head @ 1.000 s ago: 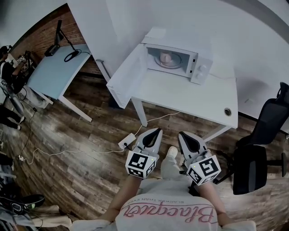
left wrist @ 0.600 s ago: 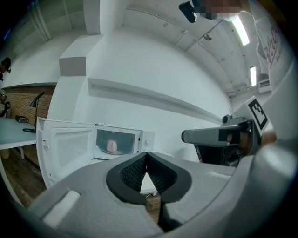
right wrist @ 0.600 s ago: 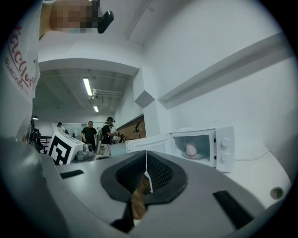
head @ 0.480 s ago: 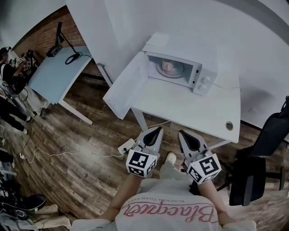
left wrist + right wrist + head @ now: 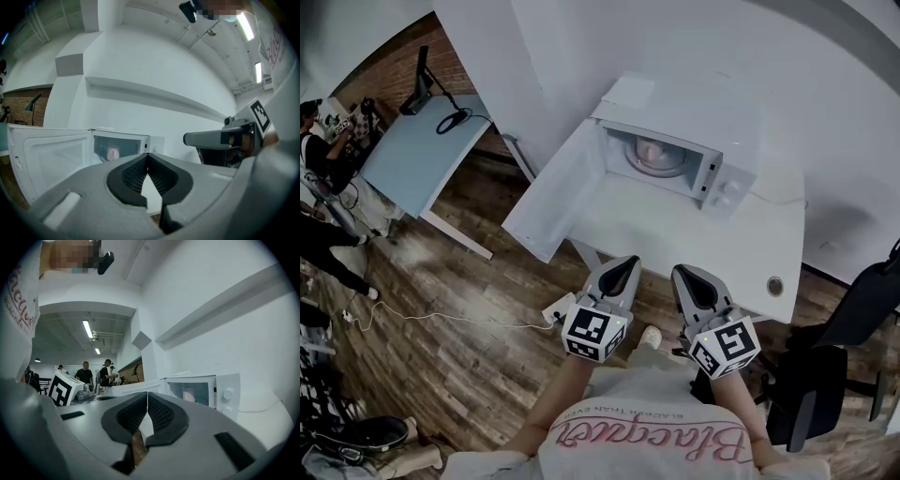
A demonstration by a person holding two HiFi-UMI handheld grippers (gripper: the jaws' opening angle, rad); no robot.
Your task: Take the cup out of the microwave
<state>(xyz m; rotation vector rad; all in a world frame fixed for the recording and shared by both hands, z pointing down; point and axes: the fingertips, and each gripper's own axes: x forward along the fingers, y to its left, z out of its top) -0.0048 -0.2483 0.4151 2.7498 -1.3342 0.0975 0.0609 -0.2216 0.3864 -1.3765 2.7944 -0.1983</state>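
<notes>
White table (image 5: 694, 230) filled the upper centre of the head view, carrying the microwave (image 5: 731, 183), its door (image 5: 551, 192) swung wide to the left. Left gripper (image 5: 622, 270) and right gripper (image 5: 687, 277) hung low-centre, both clenched on nothing. Pink cup (image 5: 649, 150) sat inside the cavity, well apart from both.

The left claw (image 5: 623, 270) and right claw (image 5: 687, 278) are closed, empty.

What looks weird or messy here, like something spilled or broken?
Nothing looks spilled or broken. The microwave door is swung wide open, but that fits taking out the pink cup, which stands upright inside. The white table shows no spill. The left tool and the right tool are shut and empty.
</notes>
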